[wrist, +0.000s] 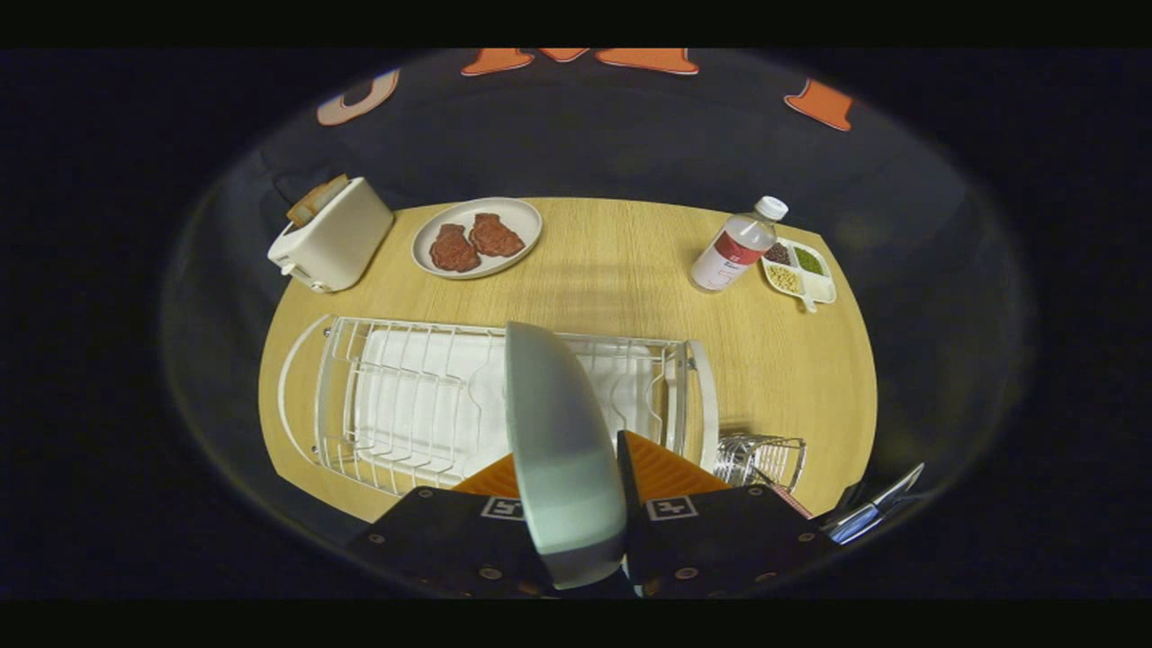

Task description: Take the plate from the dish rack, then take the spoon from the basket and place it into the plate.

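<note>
A pale grey-white plate (558, 441) stands on edge between my two fingers, and my gripper (567, 468) is shut on its rim. It is held above the white wire dish rack (405, 405), which lies on the wooden table just ahead of the fingers. To the right of the rack sits a small wire basket (760, 459), partly hidden by my right finger. A shiny utensil end (877, 508) pokes out further right of it; I cannot tell whether it is the spoon.
Beyond the rack stand a white toaster (333, 236) with bread in it, a plate with two brown patties (477, 238), a clear bottle (738, 247) and a small divided dish of seeds (799, 270). Bare table (621, 288) lies between rack and bottle.
</note>
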### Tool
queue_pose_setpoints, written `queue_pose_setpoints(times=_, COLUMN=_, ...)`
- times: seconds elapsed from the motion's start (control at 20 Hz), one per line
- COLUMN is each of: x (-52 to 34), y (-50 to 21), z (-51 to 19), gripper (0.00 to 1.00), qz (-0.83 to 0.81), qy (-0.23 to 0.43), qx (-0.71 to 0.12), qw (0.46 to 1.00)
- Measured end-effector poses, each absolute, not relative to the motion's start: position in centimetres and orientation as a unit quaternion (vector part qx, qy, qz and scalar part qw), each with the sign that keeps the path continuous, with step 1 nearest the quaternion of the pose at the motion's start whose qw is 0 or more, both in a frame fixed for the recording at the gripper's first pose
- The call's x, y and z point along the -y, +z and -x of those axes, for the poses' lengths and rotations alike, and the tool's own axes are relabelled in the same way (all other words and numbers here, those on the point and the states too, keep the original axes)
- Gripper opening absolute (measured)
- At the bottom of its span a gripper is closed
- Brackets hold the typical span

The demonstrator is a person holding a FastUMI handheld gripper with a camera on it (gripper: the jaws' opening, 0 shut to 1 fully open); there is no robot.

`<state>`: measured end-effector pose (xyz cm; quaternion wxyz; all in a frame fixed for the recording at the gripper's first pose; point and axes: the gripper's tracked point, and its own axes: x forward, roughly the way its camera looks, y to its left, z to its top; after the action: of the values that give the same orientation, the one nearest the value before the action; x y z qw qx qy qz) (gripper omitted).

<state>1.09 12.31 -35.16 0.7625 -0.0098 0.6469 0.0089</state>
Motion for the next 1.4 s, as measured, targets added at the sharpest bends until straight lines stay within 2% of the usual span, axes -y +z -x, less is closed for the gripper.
queue_pose_setpoints(times=0.4, x=-10.4, y=-30.9, z=1.8, gripper=0.36, qz=-0.072, qy=0.021, qx=-0.619, qw=0.782)
queue_pose_setpoints(times=1.0, x=-7.8, y=-31.6, z=8.2, gripper=0.36, qz=-0.175, qy=0.032, qx=-0.621, qw=0.763)
queue_pose_setpoints(times=1.4, x=-7.3, y=-32.3, z=13.1, gripper=0.36, qz=-0.236, qy=0.062, qx=-0.615, qw=0.750)
